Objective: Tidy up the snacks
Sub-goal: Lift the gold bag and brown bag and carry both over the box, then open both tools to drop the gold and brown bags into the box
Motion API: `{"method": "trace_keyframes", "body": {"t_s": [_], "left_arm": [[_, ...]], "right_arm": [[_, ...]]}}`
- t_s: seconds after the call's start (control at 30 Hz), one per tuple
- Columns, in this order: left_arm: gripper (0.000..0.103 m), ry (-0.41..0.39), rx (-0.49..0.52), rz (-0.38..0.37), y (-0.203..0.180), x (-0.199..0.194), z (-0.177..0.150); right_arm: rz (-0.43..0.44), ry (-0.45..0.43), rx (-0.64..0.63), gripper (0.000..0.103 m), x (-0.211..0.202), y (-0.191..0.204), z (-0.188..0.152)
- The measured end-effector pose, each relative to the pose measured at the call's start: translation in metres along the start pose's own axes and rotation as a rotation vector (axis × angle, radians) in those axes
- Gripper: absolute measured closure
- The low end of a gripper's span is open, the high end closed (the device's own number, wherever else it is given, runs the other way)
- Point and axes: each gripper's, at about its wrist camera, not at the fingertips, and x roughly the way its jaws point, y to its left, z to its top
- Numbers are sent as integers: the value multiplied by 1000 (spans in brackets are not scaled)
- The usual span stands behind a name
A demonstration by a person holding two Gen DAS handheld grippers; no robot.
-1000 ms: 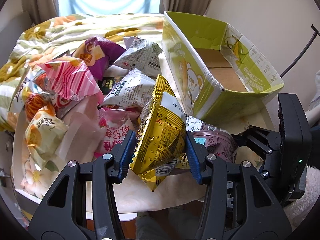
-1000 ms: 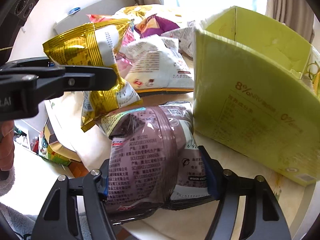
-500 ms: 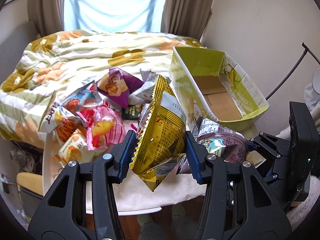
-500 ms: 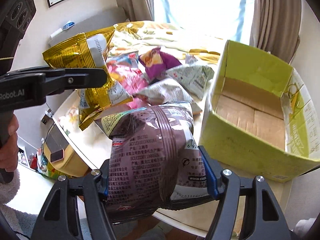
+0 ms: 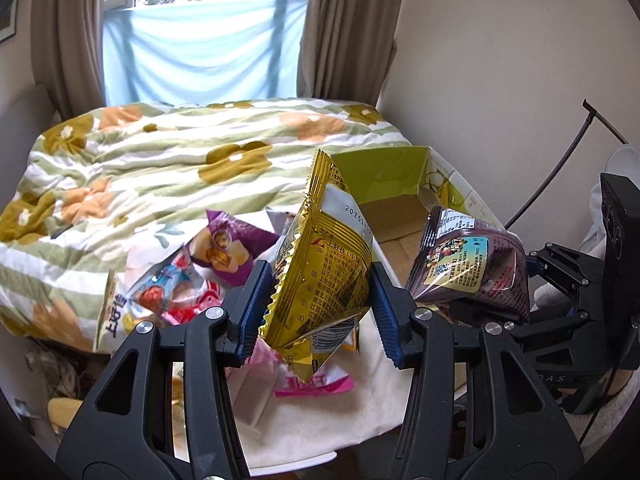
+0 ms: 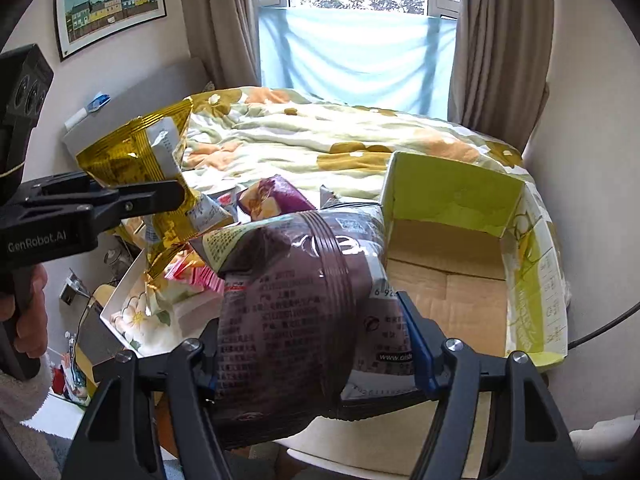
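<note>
My left gripper (image 5: 316,308) is shut on a gold snack bag (image 5: 320,272) and holds it in the air above the table; the bag also shows in the right wrist view (image 6: 140,160). My right gripper (image 6: 316,352) is shut on a dark purple snack bag (image 6: 296,308), held up to the right of the gold one (image 5: 472,268). An open green cardboard box (image 6: 452,196) stands on the table's right side, empty, with its brown floor showing. Several loose snack bags (image 5: 192,280) lie on the table to the left of the box.
A purple and white bag (image 5: 228,248) and a pink bag (image 5: 316,384) lie on the white table (image 5: 328,412). A bed with a flowered quilt (image 5: 180,160) stands behind the table. A wall lies to the right of the box.
Both grippers have risen well above the table with their bags held. The box and the pile of snacks now lie lower and farther off in both views.
</note>
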Motion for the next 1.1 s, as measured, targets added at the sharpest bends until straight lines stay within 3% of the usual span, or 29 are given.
{"method": "trace_keyframes", "body": {"t_s": [0.17, 0.4, 0.53, 0.7, 1.0, 1.07, 1.1], "left_arm": [[58, -13, 9, 2, -28, 32, 39], [58, 24, -15, -8, -80, 110, 87], [58, 100, -19, 26, -107, 166, 99], [58, 221, -15, 65, -130, 233, 101], [57, 361, 6, 97, -141, 314, 105], [53, 374, 8, 91, -140, 324, 107], [39, 379, 11, 96, -140, 326, 107]], "right_arm": [[-25, -7, 34, 37, 9, -49, 27], [-38, -13, 91, 37, 26, -134, 52], [-73, 12, 101, 37, 40, -178, 61], [-53, 46, 110, 37, 60, -220, 68], [-31, 97, 147, 37, 91, -250, 67], [-26, 104, 161, 37, 95, -254, 66], [-28, 108, 167, 37, 97, -256, 67]]}}
